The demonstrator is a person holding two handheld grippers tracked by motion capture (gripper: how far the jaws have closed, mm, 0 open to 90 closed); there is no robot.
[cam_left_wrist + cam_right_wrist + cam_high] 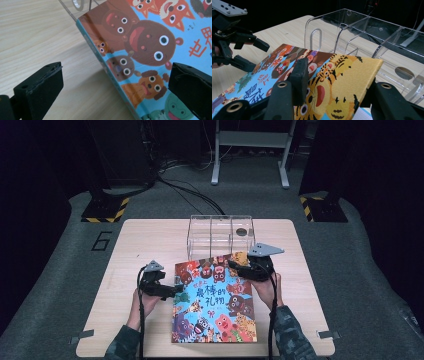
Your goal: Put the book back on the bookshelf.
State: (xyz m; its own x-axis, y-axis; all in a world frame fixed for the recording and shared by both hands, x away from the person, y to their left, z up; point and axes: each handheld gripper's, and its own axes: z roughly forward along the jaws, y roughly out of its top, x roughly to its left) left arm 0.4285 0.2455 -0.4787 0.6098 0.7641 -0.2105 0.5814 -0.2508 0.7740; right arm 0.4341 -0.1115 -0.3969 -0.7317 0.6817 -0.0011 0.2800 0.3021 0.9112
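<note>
My right gripper [332, 100] has its jaws clamped on the far right corner of the picture book [215, 300], one jaw on the cover and one beneath, lifting that end off the wooden surface [130, 250] just in front of the clear acrylic organizer [220, 236]. My left gripper [115, 92] stands with its jaws wide apart at the book's left edge, one jaw over the bare wood and one over the cover, gripping nothing. The book's near end lies close to the surface's front edge.
</note>
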